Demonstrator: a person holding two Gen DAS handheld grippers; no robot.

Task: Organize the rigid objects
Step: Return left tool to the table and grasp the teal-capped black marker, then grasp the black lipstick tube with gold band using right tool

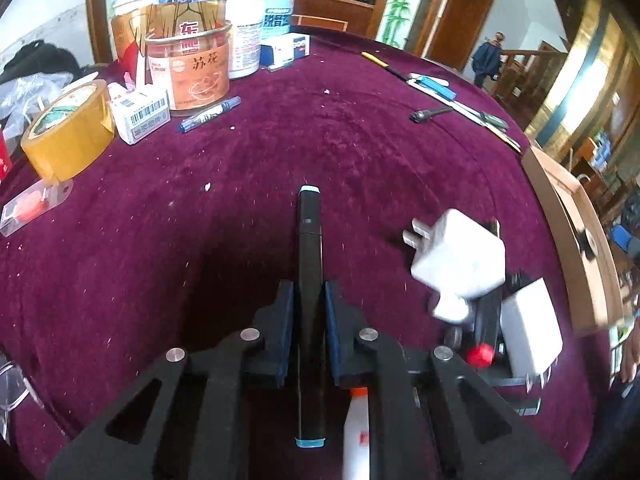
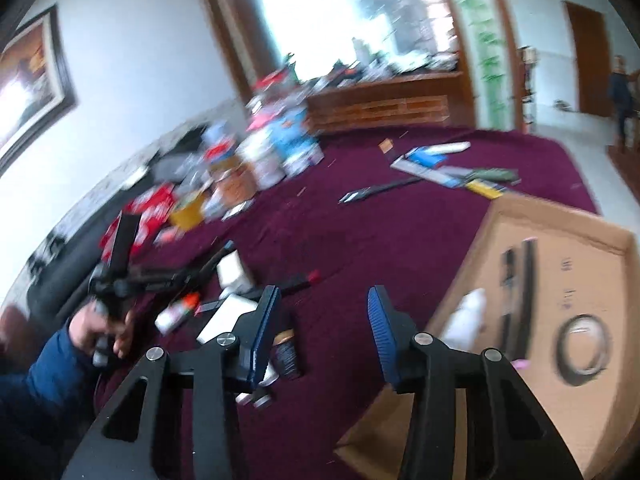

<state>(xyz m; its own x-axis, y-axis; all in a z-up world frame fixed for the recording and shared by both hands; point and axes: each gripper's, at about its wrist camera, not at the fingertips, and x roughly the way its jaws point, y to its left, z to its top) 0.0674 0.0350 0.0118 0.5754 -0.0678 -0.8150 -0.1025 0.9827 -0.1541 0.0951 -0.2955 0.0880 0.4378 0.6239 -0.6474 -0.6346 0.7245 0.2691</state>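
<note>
At the lower centre of the left wrist view, the left gripper (image 1: 308, 320) is clamped on a black marker pen (image 1: 309, 280) with pale blue caps at both ends; the blue pads press its barrel on either side, and the pen runs straight up the frame over the maroon tablecloth (image 1: 200, 220). In the right wrist view the right gripper (image 2: 324, 332) stands with its jaws apart and nothing between them, at the lower centre of the frame, beside the cardboard box (image 2: 552, 272) at the right, where a white bottle (image 2: 466, 320) and a dark ring already lie.

The grip sits around the middle of a smooth, round barrel, so I judge the pen could swivel or slide through the pads if it is swung quickly. The white charger (image 1: 460, 256) with its prongs lies just right of the pen, with a second white block (image 1: 528, 328) below it; a sideways move could knock either. An orange-capped bottle (image 1: 358, 432) lies close under the left gripper and might be dragged.

The right wrist view is heavily smeared, so the clutter at its upper left cannot be read. Whether the pen rests on the cloth or is lifted clear cannot be told. The box is cut off at the frame edge in both views, and its far corner is hidden.
</note>
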